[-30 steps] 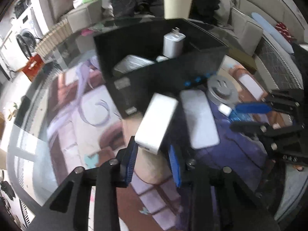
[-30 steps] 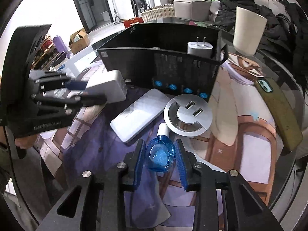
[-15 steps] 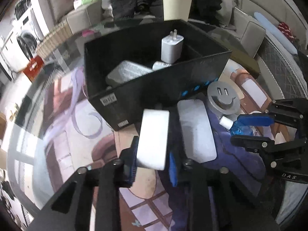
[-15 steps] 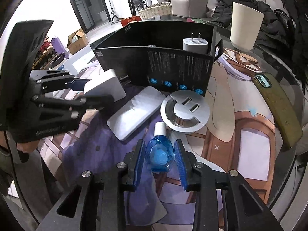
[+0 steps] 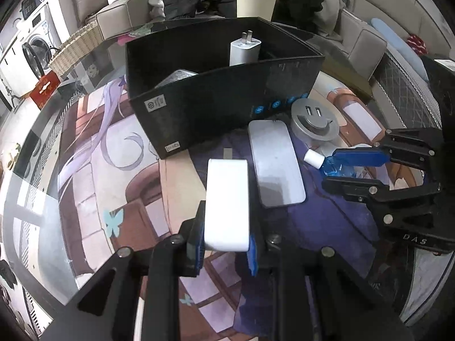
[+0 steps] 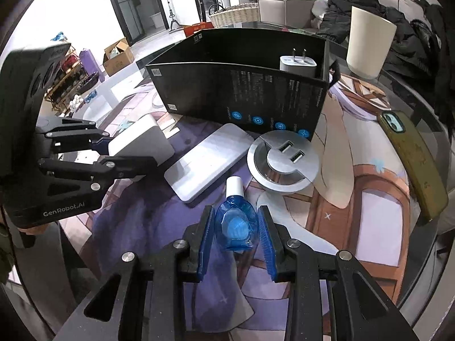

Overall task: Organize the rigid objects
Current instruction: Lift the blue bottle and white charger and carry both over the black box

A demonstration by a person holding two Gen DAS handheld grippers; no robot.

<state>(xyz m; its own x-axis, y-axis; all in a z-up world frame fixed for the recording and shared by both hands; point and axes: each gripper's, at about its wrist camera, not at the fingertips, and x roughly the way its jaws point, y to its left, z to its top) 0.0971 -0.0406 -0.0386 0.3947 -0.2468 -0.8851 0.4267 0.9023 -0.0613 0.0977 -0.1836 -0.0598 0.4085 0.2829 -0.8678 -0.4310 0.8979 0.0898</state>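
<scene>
My left gripper (image 5: 226,251) is shut on a white rectangular block (image 5: 227,199), held just above the mat in front of the black box (image 5: 221,105); it also shows in the right wrist view (image 6: 142,145). My right gripper (image 6: 236,241) has its blue pads on both sides of a small blue bottle (image 6: 234,226) with a white cap, gripping it. The bottle shows in the left wrist view (image 5: 332,166) too. The black box (image 6: 241,96) holds a white plug charger (image 6: 297,64) and a grey flat device (image 5: 176,76).
A flat white power bank (image 6: 209,162) and a round silver USB hub (image 6: 284,163) lie on the printed mat by the box front. A phone in a yellow-green case (image 6: 412,159) lies at the right. A cream cup (image 6: 369,45) stands behind the box.
My left gripper has pulled back from the box with the white block, which now points straight ahead. My right gripper stays around the blue bottle, slightly farther from the box.
</scene>
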